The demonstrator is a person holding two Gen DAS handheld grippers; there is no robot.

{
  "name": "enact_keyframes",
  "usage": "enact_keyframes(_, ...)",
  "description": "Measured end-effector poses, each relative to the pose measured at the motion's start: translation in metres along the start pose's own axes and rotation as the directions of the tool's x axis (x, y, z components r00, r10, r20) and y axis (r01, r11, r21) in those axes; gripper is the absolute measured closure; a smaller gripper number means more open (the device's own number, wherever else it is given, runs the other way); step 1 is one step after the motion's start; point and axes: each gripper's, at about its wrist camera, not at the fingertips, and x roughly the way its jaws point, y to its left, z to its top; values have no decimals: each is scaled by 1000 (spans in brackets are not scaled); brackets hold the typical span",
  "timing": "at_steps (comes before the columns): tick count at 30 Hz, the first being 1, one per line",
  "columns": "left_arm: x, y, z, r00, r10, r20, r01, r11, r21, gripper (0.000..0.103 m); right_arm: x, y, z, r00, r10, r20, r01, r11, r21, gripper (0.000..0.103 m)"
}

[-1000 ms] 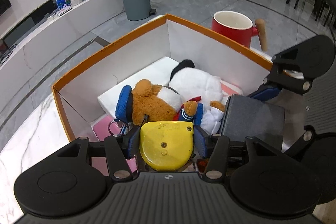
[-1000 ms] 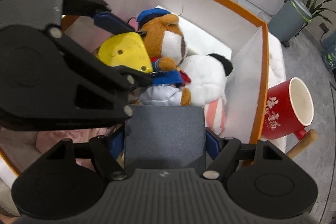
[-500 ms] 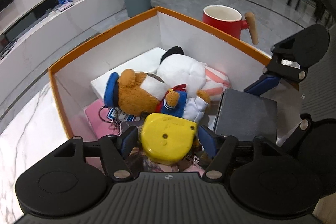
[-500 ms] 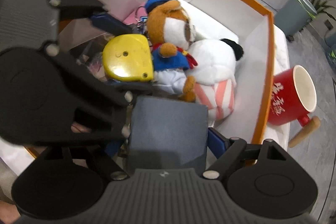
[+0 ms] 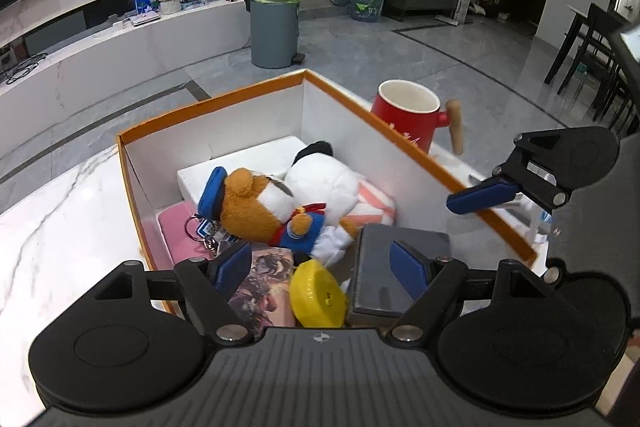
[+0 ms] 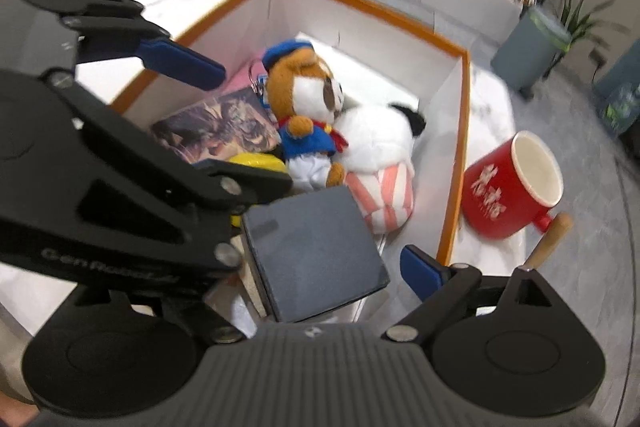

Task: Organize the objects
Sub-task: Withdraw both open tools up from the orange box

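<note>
An orange-rimmed white box holds a brown plush bear in blue, a white plush, a yellow tape-measure-like case, a dark grey box, a picture card and a pink item. My left gripper is open above the yellow case, which lies loose in the box. My right gripper is open above the grey box, which rests free; its left finger is hidden behind the left gripper.
A red mug with a wooden handle stands just outside the box's right wall. The box sits on a white marble table. A grey bin and a low white ledge are on the floor beyond.
Both grippers have opened and pulled back up. The yellow case dropped from the left fingers into the box, and the grey box left the right fingers and lies in the box.
</note>
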Motion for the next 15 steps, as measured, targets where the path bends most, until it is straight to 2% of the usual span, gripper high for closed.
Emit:
enact_keyframes(3,-9,-5,2,999,17,38,-17,1000,6,11,-6,1,0,998,-43,55,45,999,-27,8)
enact_keyframes(7,-33,-9,7,994,46,95,-45,999,-5,11,-16,-8,5,987,-104,123,103,995,13,7)
enact_keyframes(9,-48,-12,9,988,64,140,-63,998,-9,8,-28,-10,6,973,-152,173,146,988,47,7)
enact_keyframes(11,-63,-13,12,981,92,172,-90,996,-20,0,-40,-13,7,954,-203,222,188,979,83,5)
enact_keyframes(15,-81,-11,17,969,164,183,-159,986,-43,0,-57,-18,9,909,-296,295,259,953,159,4)
